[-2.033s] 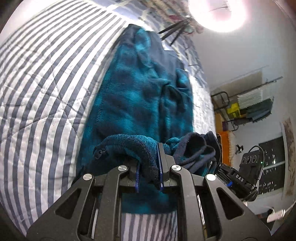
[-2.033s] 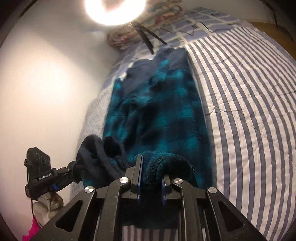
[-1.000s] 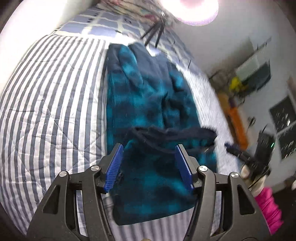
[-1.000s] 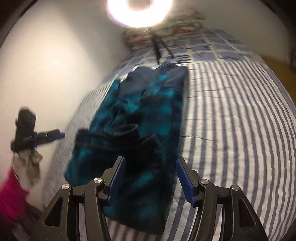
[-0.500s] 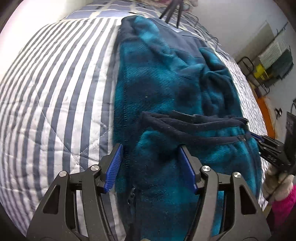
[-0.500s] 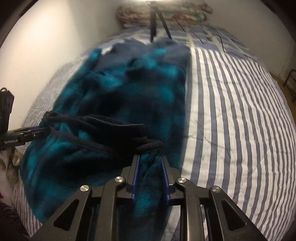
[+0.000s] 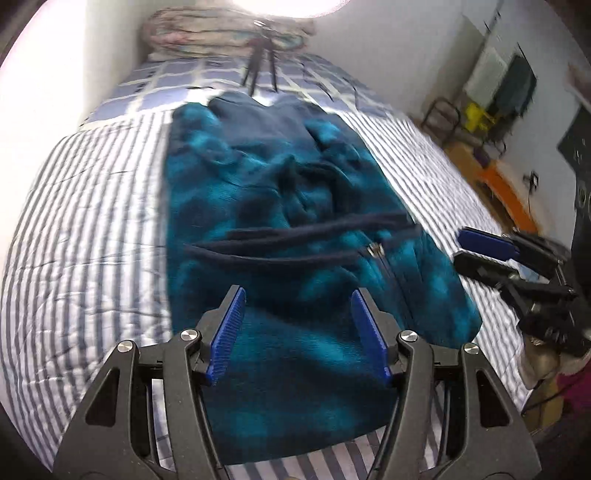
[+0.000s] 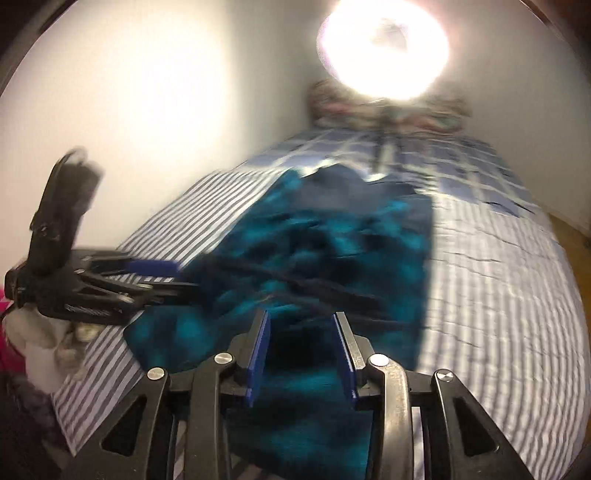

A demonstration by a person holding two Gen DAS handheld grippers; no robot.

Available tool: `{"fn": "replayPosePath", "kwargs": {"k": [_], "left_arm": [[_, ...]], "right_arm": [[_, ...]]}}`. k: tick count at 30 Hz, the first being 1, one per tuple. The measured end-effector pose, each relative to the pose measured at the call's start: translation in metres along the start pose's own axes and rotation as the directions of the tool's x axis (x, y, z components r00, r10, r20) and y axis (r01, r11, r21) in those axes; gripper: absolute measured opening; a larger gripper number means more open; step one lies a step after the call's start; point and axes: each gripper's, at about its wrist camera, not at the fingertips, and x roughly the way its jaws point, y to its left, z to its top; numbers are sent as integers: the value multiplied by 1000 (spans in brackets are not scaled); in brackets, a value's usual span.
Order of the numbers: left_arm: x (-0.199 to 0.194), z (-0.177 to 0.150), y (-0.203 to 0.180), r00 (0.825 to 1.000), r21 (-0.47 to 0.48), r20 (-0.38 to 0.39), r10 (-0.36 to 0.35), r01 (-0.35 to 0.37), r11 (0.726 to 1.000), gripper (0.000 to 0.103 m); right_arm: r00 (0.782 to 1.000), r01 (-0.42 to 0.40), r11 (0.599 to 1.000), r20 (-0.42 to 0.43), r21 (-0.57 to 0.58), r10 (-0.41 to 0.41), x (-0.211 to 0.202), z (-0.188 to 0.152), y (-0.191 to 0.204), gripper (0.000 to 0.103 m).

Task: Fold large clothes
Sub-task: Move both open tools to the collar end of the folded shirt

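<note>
Two handheld grippers, both letting go, poised over a teal fleece garment on a striped bed.

The left gripper [image 7: 297,325] has its blue pads spread wide with nothing pinched between them, the fleece lying below the gap; the right gripper [image 8: 301,343] has a narrower gap and its jaws are opening, and the blurred view seems to show its pads clear of the cloth; each gripper shows at the edge of the other's view, beside the garment; the teal and navy fleece garment [image 7: 280,206] lies lengthwise along the middle of the bed, its near end doubled over so a dark hem band [image 7: 295,240] crosses it; the blue-and-white striped quilt [image 7: 92,221] spreads on both sides; a small tripod [image 7: 260,66] stands at the far end before folded bedding [image 7: 221,29]; a bright ring light [image 8: 384,48] glares above.
</note>
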Motion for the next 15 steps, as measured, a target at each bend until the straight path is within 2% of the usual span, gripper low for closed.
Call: {"fn": "replayPosePath", "kwargs": {"k": [2,3,5,6,9,12,14,15], "left_arm": [[14,-2,-1,999,7,-31,28,-28,1000,62],[27,-4,3,997,-1,-70,39,-39,999,62],[47,-9,16,995,-29,-102,22,-25,999,62],[48,-12,19,997,-24,-82,5,-7,1000,62],[48,-16,12,997,33,-73,25,-23,999,62],[43,-10,18,995,2,-98,-29,30,1000,62],[32,1,25,994,-1,-93,-61,61,998,62],[21,9,33,996,-7,-59,-62,62,998,62]], "right_arm": [[997,33,999,-73,-7,-33,22,-6,1,40],[993,51,999,-111,2,-50,33,-11,-1,41],[982,55,998,-185,35,-47,56,-23,-9,43],[981,39,998,-190,58,-27,62,-29,-15,43],[983,21,996,-185,85,-5,60,-31,-21,44],[976,-36,992,-209,119,60,54,-19,-30,44],[977,-103,977,-164,188,134,40,-10,-45,44],[979,-123,971,-135,204,152,33,-6,-50,44]]}}
